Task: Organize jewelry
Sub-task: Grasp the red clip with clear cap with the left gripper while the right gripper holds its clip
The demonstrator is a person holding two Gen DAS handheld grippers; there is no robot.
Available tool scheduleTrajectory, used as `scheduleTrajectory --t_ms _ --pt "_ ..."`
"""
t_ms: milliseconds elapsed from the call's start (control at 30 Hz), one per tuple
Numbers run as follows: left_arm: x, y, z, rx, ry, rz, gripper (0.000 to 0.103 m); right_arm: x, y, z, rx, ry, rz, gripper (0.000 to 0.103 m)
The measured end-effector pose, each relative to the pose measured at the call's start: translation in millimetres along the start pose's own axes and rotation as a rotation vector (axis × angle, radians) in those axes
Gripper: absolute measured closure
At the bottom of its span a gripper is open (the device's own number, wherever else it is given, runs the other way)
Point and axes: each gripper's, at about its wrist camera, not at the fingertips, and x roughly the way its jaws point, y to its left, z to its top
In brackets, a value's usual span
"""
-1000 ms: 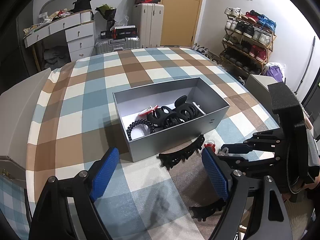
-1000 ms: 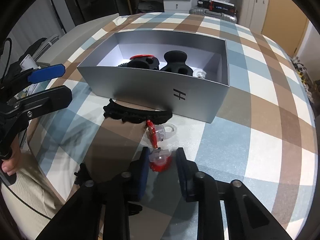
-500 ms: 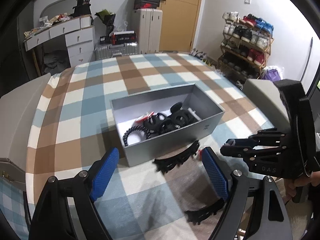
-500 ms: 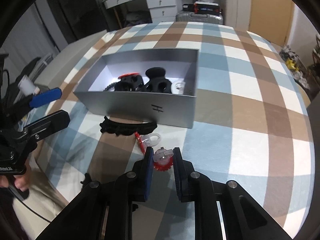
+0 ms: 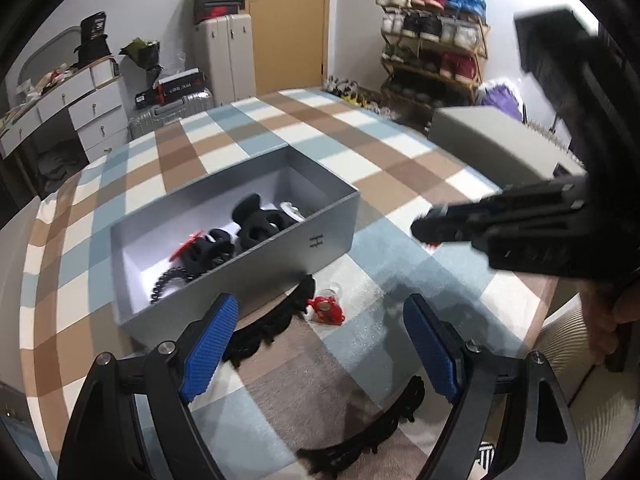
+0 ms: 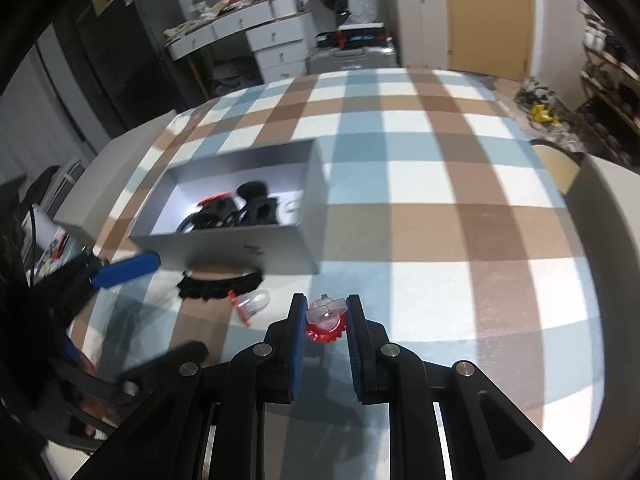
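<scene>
Red-and-clear clip point(image 6: 325, 320) now off the tabletop point(image 6: 440, 240), pinched in right hand-held gripper point(image 6: 325, 330), near-right of grey box point(image 6: 248, 246). Was on cloth 1 s ago. Left hand-held gripper point(image 5: 320, 344) open, empty. Next: drop in box, prob.

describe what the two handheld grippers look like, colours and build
Both are black, angular linkage frames with silver pivot bolts. The left gripper has blue, cross-hatched textured finger pads. The right gripper has narrower blue pads edging black fingers. Bare skin of the person's hand shows; no sleeve visible.
</scene>
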Motion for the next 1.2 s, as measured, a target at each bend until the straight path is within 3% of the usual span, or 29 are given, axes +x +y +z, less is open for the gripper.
scheduleTrajectory --t_ms 100,167,267,400,533,700,967,1200 --pt "5.7 -2.8 2.3 0.008 -0.006 0.012 0.029 -1.2 -12.4 2.1 0.055 0.003 0.013 0.085" --pt "10.8 -5.1 3.0 0.015 0.010 0.002 0.048 -1.9 -18.0 1.6 0.078 0.012 0.037 0.085" --pt "19.9 -9.8 2.3 0.030 0.043 -0.003 0.056 -3.5 -20.7 1.3 0.090 0.016 0.050 0.085" --pt "24.6 -13.4 1.7 0.045 0.054 0.000 0.060 -5.7 -18.9 0.9 0.085 0.014 0.072 0.085" --pt "30.3 -8.6 0.6 0.025 0.091 0.028 0.084 -6.4 -16.8 0.4 0.079 0.014 0.083 0.085" --pt "30.2 -4.9 0.0 0.006 0.096 0.018 0.088 -6.5 -18.3 0.9 0.090 0.016 0.092 0.085" --pt "27.7 -16.9 -1.5 0.057 0.096 -0.009 0.095 -4.8 -17.5 0.6 0.090 0.017 0.090 0.085" --pt "27.1 -19.4 -2.8 0.063 0.099 -0.034 0.094 -3.9 -17.9 0.4 0.095 0.022 0.089 0.084"
